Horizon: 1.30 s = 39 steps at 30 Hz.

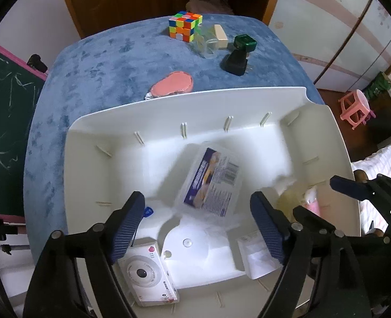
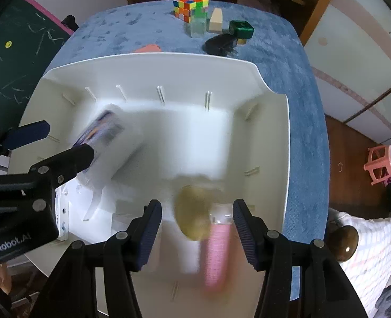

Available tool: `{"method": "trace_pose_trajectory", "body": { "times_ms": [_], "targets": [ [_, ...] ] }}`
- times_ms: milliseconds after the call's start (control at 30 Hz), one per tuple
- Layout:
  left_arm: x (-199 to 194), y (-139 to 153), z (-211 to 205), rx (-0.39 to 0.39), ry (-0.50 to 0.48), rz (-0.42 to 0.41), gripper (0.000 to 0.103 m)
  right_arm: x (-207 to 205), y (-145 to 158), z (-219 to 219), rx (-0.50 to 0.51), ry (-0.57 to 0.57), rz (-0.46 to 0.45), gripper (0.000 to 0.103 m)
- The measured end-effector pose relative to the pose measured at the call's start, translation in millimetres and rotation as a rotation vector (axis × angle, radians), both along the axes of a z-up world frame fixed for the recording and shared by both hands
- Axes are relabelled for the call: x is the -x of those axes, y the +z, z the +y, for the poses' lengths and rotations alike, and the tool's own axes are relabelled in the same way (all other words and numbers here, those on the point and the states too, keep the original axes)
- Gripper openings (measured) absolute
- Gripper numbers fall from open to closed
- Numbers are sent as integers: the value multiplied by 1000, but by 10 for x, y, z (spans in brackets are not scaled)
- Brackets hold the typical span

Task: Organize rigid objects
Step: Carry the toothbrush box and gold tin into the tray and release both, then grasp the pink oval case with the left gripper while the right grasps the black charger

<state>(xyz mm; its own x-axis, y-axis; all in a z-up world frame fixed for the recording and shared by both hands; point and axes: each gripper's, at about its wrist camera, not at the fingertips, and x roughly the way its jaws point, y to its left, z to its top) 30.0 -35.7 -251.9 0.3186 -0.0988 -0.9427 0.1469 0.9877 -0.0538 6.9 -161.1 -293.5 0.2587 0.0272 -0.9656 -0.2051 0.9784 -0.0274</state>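
My left hand-held gripper (image 1: 198, 220) points steeply down into the white bin (image 1: 169, 106), its jaws wide and nothing pressed between the pads; a clear box with a blue-and-purple label (image 1: 211, 182) lies tilted on the bin floor, just beyond the fingertips and clear of both. Below the left finger a white toy camera (image 1: 150, 273) lies against the bin's near wall, lens up; a round white lid (image 1: 187, 243) sits beside it, and a small white box (image 1: 256, 251) lies partly under the right finger.

My right hand-held gripper (image 2: 198, 212) hangs over the bin's right side, jaws apart and gripping nothing; between them, blurred, are a yellowish rounded thing (image 2: 192, 209) and a pink ribbed cylinder (image 2: 216, 249) with a clear end; the cylinder lies close to the right finger, but I cannot tell whether it touches. In this view the labelled box is smeared and sits at the bin's left, behind my left gripper's fingers.

The bin stands on a tabletop with a blue cover (image 1: 89, 66); beyond its far rim lies a flat pink oval (image 1: 172, 83); at the far edge, grouped closely, are a puzzle cube (image 1: 184, 25), a clear small bottle (image 2: 198, 23), a cream block (image 1: 220, 35), a green square case (image 1: 244, 43) and a black plug adapter (image 1: 235, 62).
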Motion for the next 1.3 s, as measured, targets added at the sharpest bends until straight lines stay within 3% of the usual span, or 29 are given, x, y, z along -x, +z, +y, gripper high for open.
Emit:
{"method": "trace_pose_trajectory", "body": {
  "times_ms": [500,933,1300],
  "targets": [
    [-101,443,98,12,-15,-79,87,65,309,82,-3,56,-83,65],
    [-474,899,223,-15,-85,-154,87,-86,734,4,-25,56,-155,65],
    [-866,857,198,-67,-187,-123,93,-574,1151,-171,20,83,-262,65]
  ]
}}
